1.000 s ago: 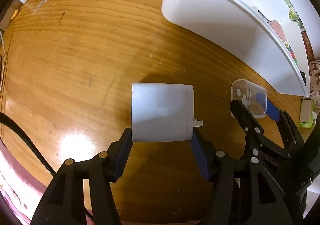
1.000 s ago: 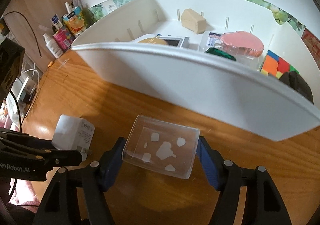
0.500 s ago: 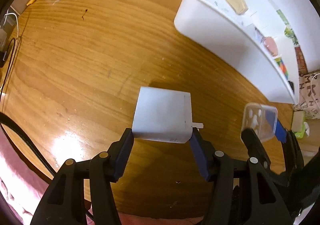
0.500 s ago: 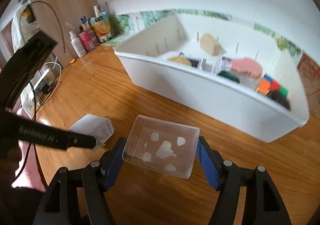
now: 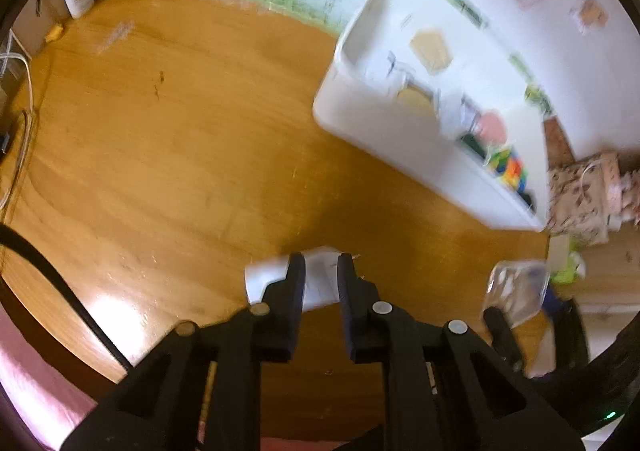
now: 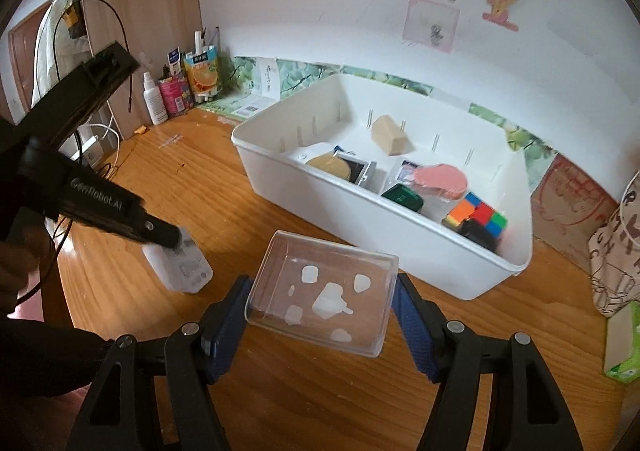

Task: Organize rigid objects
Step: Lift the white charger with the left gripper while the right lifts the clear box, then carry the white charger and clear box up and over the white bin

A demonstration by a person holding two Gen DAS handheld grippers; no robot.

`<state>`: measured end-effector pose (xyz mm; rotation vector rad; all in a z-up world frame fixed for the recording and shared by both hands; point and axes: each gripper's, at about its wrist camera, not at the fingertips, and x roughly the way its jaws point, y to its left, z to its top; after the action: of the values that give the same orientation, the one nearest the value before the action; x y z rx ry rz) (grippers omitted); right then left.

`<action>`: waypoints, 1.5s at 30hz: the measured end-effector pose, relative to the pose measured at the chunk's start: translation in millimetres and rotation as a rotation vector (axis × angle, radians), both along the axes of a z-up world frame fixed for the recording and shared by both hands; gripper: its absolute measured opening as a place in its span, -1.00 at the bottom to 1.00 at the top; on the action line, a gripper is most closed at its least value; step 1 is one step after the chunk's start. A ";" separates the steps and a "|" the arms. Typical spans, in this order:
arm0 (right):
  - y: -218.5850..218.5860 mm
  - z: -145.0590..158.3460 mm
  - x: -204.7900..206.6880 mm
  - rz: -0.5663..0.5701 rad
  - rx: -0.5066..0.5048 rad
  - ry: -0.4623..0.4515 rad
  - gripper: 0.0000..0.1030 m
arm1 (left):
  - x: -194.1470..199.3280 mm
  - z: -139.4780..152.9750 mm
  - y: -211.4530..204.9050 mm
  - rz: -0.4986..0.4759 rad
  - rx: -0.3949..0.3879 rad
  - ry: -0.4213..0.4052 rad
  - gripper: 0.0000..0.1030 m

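Wooden desk under me, white bin against the wall. My left gripper has just snapped closed; the white charger lies beyond its fingertips, whether pinched I cannot tell. My right gripper clamps the clear plastic box between blue pads.

Home desk: toiletry bottles (wall stickers).

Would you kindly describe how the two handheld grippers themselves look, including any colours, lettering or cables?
Both are black plastic scissor-style frames with round silver pivot pins. The right gripper has blue textured pads on its jaws. The left gripper carries white lettering along its side, readable in the right wrist view, and a black cable trails beside it.
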<state>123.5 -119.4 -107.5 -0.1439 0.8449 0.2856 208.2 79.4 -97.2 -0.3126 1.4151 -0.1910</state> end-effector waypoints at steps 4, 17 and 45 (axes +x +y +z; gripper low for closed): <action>-0.9 12.1 1.0 -0.010 -0.009 -0.025 0.36 | 17.4 23.6 0.4 -0.012 -0.021 -0.067 -0.74; -8.7 20.6 14.6 -0.055 0.011 -0.037 0.36 | 22.7 -9.7 -9.1 -0.068 -0.091 0.031 -0.58; -41.1 1.0 1.3 -0.180 0.084 0.059 0.36 | 5.8 -72.6 -68.6 -0.245 0.112 0.175 0.57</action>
<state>124.7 -160.5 -106.5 0.0195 0.8969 0.1566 214.0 10.8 -169.8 -0.0633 1.6309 -0.2891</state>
